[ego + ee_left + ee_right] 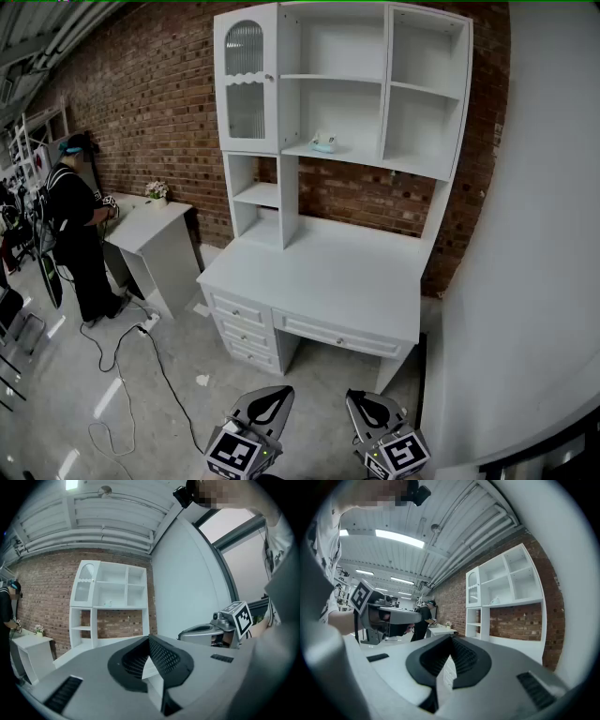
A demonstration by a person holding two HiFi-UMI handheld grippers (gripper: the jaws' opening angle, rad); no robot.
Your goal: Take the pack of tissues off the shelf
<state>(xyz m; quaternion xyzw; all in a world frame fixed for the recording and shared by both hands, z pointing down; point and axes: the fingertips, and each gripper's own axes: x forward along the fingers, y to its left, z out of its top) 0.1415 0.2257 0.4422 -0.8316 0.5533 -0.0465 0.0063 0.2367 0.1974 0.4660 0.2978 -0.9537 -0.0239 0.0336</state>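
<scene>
- The pack of tissues [324,142] sits on the middle shelf [361,158] of the white hutch, above the desk surface [328,272].
- The left tool [271,406] is clenched and empty, held low, well apart from the desk.
- The right tool [372,411], just beside it, is also clenched and empty.
- A person in black [75,225] stands far left.

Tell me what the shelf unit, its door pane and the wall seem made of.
Shelf unit: probably painted wood or board, smooth matte white.
Door pane: apparently ribbed glass, vertical lines.
Wall: red brick, mortar joints visible.
</scene>
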